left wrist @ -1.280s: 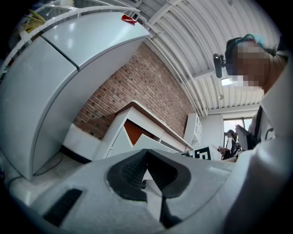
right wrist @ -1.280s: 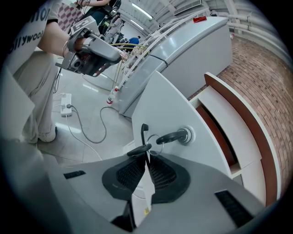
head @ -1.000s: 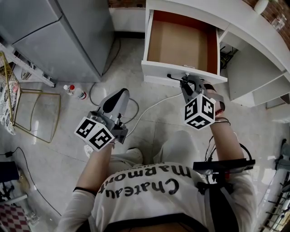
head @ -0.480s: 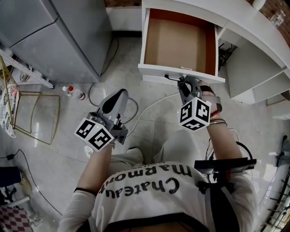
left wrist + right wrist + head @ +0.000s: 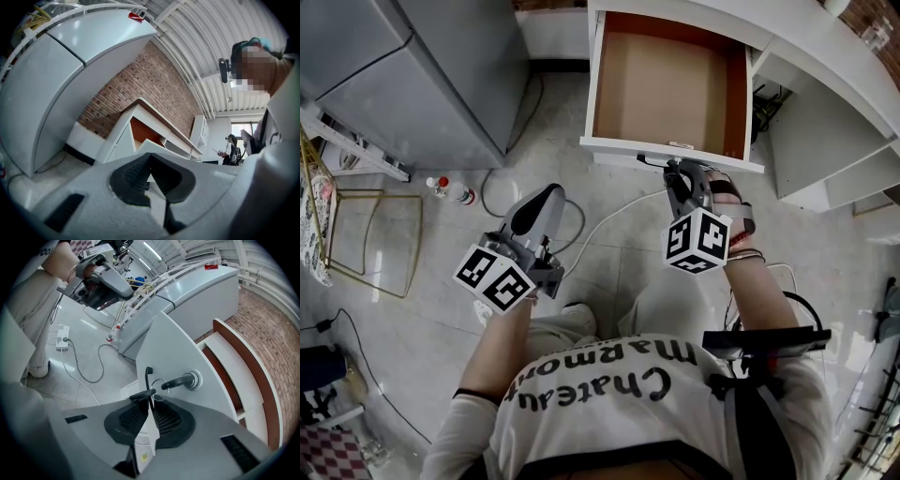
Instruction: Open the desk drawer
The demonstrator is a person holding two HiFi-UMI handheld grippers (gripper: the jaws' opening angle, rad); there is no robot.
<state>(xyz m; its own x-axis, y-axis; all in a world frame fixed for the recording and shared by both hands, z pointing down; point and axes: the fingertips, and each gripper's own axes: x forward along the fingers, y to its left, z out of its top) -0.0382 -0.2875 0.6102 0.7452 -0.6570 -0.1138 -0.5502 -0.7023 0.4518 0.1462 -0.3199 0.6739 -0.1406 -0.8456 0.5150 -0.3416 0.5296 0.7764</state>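
Observation:
The white desk drawer (image 5: 666, 89) stands pulled out, its brown inside bare. A black key (image 5: 180, 380) sits in the lock on the drawer front (image 5: 173, 345), and a ring (image 5: 159, 383) with more keys hangs from it. My right gripper (image 5: 149, 397) is at that ring, shut on a black key head lying across its tips. In the head view the right gripper (image 5: 673, 169) sits just below the drawer front (image 5: 619, 150). My left gripper (image 5: 553, 192) is held over the floor at the left, pads together with nothing between them, and it (image 5: 150, 157) points toward the desk.
A grey refrigerator (image 5: 422, 75) stands at the left, with two small bottles (image 5: 455, 190) and a wire rack (image 5: 375, 239) on the floor beside it. A white cable (image 5: 609, 220) crosses the tiles. Open desk shelves (image 5: 834, 141) lie right of the drawer.
The right gripper has shifted slightly left and toward me in the head view, and the drawer front has come with it. The left gripper has stayed where it was.

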